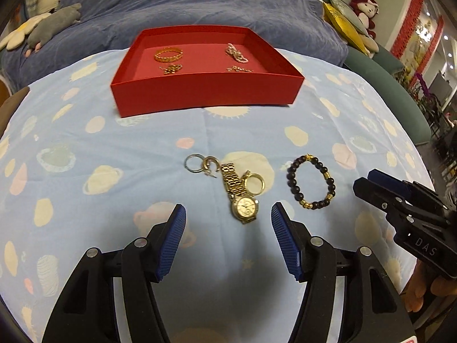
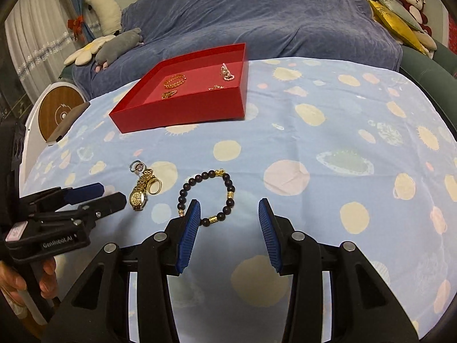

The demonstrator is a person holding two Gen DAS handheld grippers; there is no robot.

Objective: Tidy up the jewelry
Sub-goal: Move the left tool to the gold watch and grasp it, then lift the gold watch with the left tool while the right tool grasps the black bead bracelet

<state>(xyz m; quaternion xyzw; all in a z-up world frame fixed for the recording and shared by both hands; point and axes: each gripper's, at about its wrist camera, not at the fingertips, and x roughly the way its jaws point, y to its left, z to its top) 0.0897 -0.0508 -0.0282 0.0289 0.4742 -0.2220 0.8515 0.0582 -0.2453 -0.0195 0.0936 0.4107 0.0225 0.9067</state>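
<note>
A gold watch (image 1: 242, 200) lies on the blue patterned cloth (image 1: 85, 148), just beyond my open left gripper (image 1: 227, 208) and nearer its right finger. A gold ring (image 1: 255, 183) touches the watch, and silver hoops (image 1: 201, 164) lie to its left. A dark bead bracelet (image 2: 210, 197) with gold beads lies flat. My right gripper (image 2: 229, 203) stands open over the bracelet's near side, and its left finger (image 2: 190, 228) hides part of the beads. Nothing is gripped. Farther back, the red tray (image 1: 205, 94) holds a gold bracelet (image 1: 168, 55), a pearl piece (image 1: 235, 54) and small gold chains (image 1: 171, 69).
Behind the tray is a sofa under a blue cover (image 2: 257, 20), with plush toys (image 2: 114, 45) and a gold cushion (image 2: 397, 25). A round wooden disc (image 2: 58, 113) stands off the cloth's left edge. A hand (image 2: 17, 280) holds the left gripper (image 2: 111, 193).
</note>
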